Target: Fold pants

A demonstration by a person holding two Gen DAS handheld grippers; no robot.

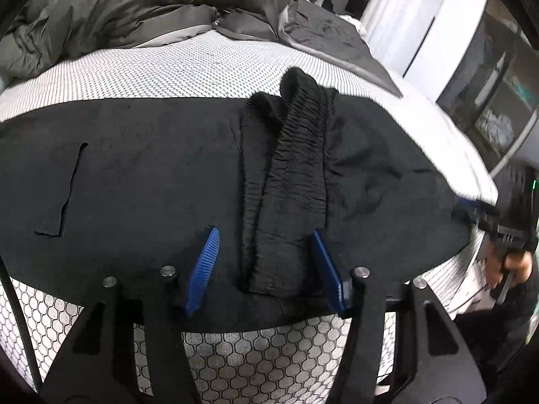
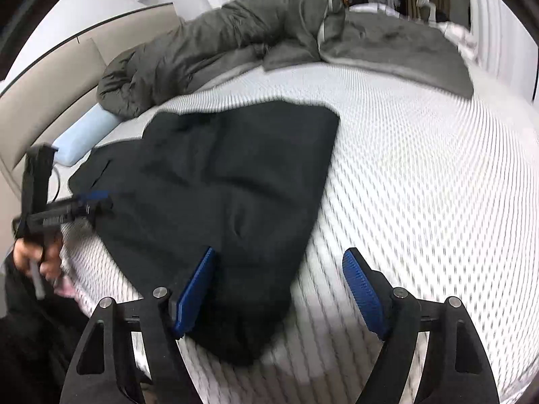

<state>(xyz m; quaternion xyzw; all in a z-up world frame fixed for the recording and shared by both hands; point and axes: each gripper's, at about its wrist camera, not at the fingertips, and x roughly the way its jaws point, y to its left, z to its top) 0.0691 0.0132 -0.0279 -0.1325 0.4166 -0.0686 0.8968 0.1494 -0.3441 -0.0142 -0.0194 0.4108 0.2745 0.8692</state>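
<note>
**Black pants flat on the bed, both tools spread**

Nearest in the left wrist view, the left tool (image 1: 264, 269) hangs low over the near edge of the black pants (image 1: 151, 175), its blue fingers (image 1: 203, 269) spread wide. The gathered elastic waistband (image 1: 293, 181) runs between them, with neither finger pressing on it. The cloth under the tool lies on the mattress (image 1: 168, 67), whose white cover bears a dark honeycomb print.

In the right wrist view, the right tool (image 2: 279, 298) is spread as well. Its left finger sits over the near, narrow end of the pants (image 2: 235, 185); whether it touches the cloth I cannot tell. Its right finger is over bare mattress (image 2: 421, 185), beside the cloth. This view is blurred.

Further out, the pants lie spread flat across the bed, broad in the middle. A pocket slit (image 1: 67, 188) shows on the left part in the left wrist view. The right tool (image 1: 485, 219) appears there at the far right end of the pants, blurred, with the person's hand (image 1: 512, 262) beneath it. The left tool (image 2: 91, 202) shows likewise at the left edge of the right wrist view, by the edge of the pants.

Beyond the pants, a crumpled olive-grey duvet (image 1: 134, 10) is heaped across the far side of the bed, with a dark grey blanket (image 2: 397, 47) beside it. A pale blue pillow (image 2: 87, 134) lies against the beige headboard (image 2: 50, 94). No container is in sight.
</note>
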